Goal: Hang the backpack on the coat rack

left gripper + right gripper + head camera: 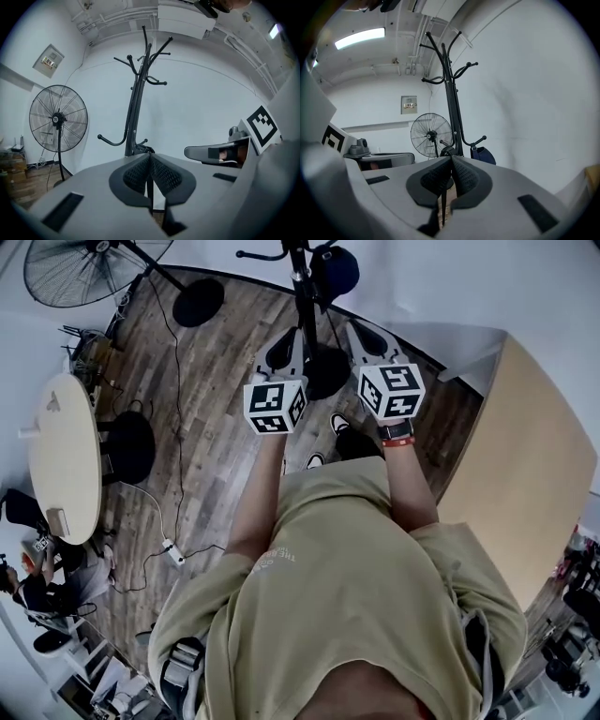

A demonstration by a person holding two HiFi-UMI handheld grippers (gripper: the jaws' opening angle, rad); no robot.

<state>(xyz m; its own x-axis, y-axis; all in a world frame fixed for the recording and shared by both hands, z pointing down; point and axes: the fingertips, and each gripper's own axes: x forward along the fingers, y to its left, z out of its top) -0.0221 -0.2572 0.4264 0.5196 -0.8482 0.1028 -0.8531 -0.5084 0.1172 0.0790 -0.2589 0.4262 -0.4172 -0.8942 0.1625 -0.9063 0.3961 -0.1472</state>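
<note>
Left claw point(150, 158) and right claw point(451, 160) are both pressed together, empty. Backpack point(484, 155) hangs on rack point(452, 103), 3 o'clock of its pole.

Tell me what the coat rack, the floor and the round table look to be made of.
Coat rack: likely metal tubing with a black painted finish; it has thin curved arms with knob ends and a slight sheen.
Floor: matte wood or wood-look planks; grain and plank seams show, but which of the two cannot be told.
Round table: pale, smooth top, perhaps laminate or light wood; no grain is visible.
</note>
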